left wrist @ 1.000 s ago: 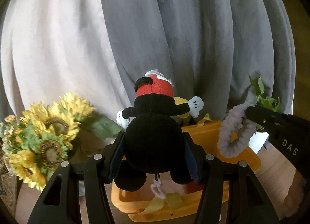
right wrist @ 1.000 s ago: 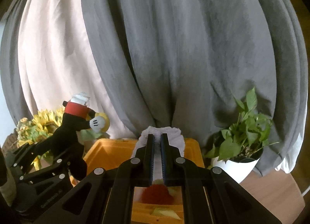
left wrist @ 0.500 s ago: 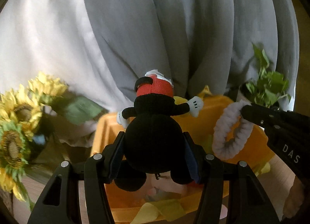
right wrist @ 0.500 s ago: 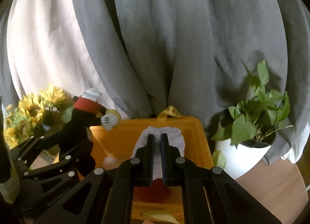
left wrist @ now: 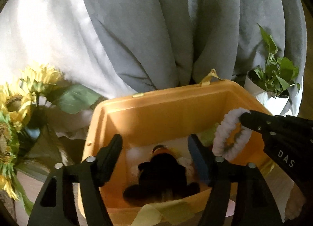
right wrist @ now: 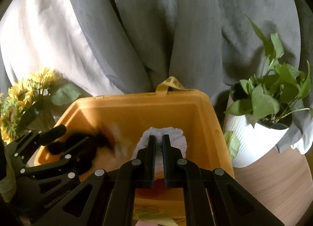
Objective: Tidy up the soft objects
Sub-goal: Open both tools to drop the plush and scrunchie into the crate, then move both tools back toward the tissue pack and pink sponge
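My left gripper (left wrist: 154,145) has just been opening, the limp plush toy (left wrist: 162,175) loose in the orange bin (left wrist: 160,112); my right gripper (right wrist: 158,140) pinches the squashy fluffy ring (right wrist: 178,138) at its rim.

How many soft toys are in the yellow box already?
The black plush toy lies inside the yellow bin, dropped by the left gripper, whose jaws have just been opening. The right gripper holds the fluffy white ring above the bin. Other soft things underneath are unclear.

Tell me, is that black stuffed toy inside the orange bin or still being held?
Inside. The black stuffed toy lies low in the orange bin, and the left gripper has just been opening, its fingers standing clear on either side of it.
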